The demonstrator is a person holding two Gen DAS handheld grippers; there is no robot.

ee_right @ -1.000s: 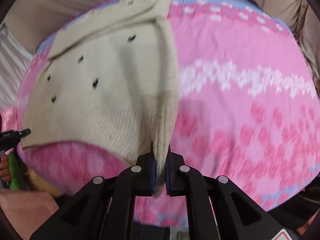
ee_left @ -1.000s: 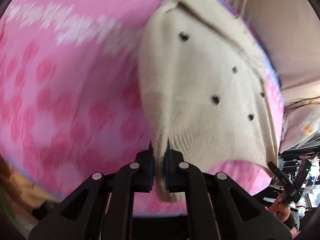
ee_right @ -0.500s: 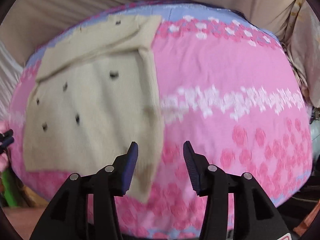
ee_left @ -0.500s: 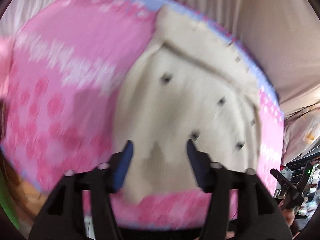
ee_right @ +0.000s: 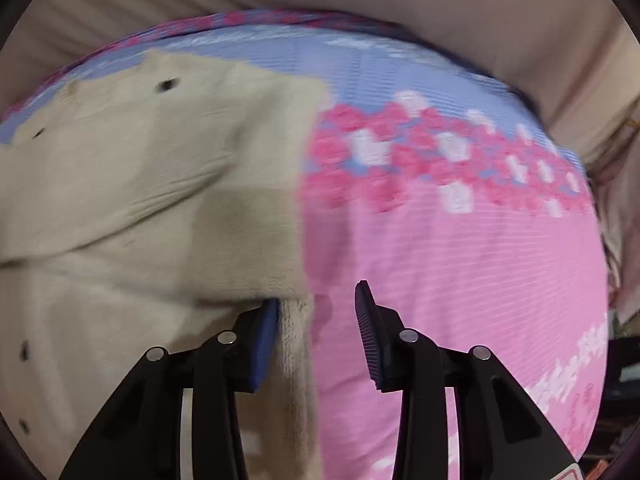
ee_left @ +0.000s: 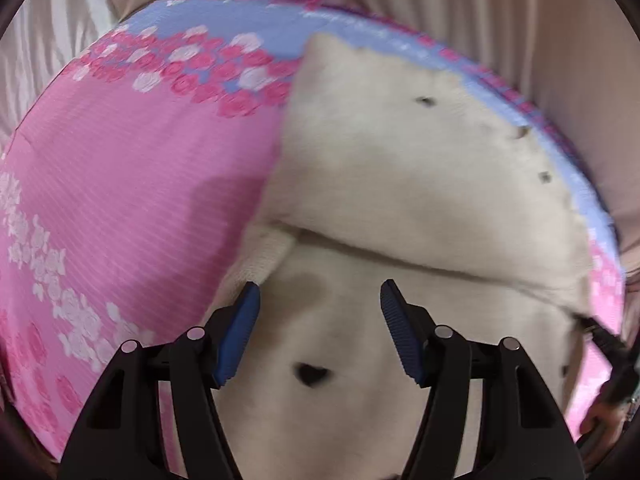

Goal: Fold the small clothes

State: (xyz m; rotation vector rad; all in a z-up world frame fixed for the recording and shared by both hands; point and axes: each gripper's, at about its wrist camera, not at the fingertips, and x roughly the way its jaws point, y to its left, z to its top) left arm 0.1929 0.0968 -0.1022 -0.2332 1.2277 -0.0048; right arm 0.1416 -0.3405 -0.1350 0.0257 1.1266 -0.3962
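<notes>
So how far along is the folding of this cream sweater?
One fold looks done: the cream sweater lies doubled over on the pink bedspread. Now the left gripper hovers open, the right gripper closes around its side edge. Further folds remain.

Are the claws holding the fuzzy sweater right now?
No. The left claw hangs open above the cream sweater, gripping nothing. The right claw is closing around the sweater's side edge, but its pads are not pinching it yet.

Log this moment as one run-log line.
stage: mid-fold | sweater: cream, flat on pink sheet | left gripper: open over sweater | right gripper: closing, sweater edge between jaws, not pinched
</notes>
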